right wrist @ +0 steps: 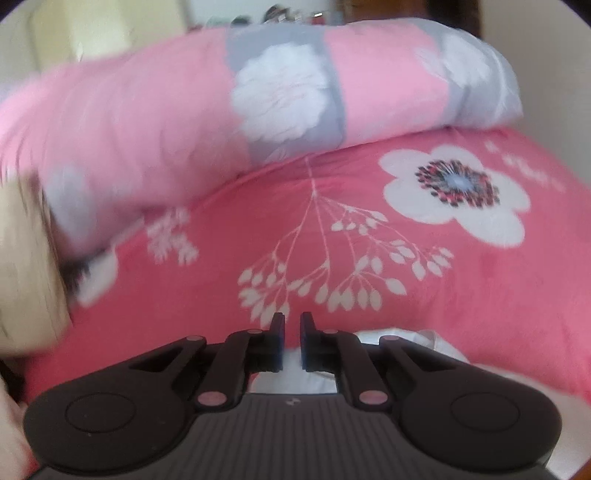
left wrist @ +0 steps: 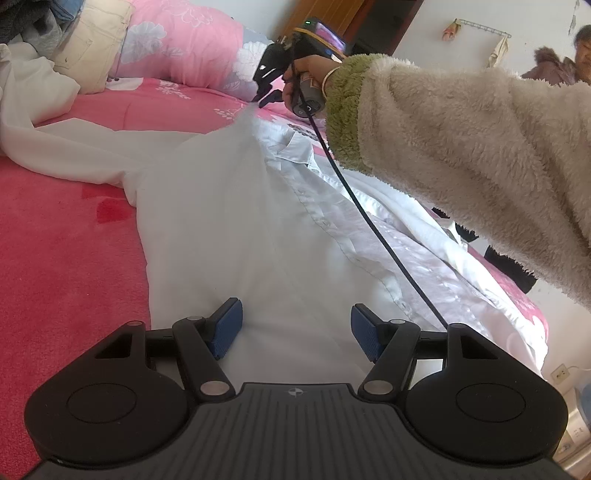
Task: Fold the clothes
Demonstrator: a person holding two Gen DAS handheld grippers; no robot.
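We are in a home bedroom: we see a bed (left wrist: 55, 258) with a pink flowered sheet, a rolled pink quilt (right wrist: 258, 92), piled clothes (left wrist: 44, 26), and a wall hook rack (left wrist: 484, 27).

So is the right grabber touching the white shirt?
Touching. The left wrist view shows the white shirt pulled up into a peak that ends between the closed tips of the right gripper.

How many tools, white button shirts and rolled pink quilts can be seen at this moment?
Tools: 2 (left tool, right tool)
White shirt: 1
Pink quilt: 1
Total: 4
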